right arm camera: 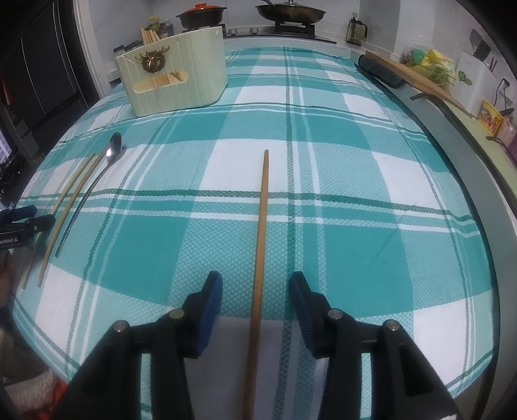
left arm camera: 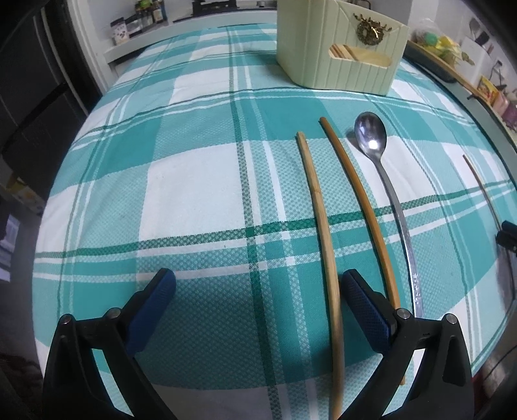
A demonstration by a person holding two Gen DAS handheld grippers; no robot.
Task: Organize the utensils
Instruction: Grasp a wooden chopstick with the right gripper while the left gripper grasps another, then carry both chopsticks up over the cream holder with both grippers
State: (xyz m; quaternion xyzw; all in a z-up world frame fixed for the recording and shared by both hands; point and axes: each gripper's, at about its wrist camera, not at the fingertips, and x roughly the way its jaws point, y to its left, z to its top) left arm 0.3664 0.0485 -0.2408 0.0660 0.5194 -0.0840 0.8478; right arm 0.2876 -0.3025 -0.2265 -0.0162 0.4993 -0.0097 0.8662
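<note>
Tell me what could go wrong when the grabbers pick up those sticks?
1. The left gripper is open with one chopstick just inside its right finger; closing may nudge it toward the second chopstick and the spoon.
2. The right gripper straddles the lone chopstick near its end; lifted there, it might tilt or slip.

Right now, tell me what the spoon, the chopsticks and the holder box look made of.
Spoon: polished metal, likely steel; its bowl shows a mirror glint. Chopsticks: bamboo or wood, matte tan, no shine. Holder box: probably molded plastic, pale cream and ribbed with a satin look; its wreath ornament looks like brassy metal.
</note>
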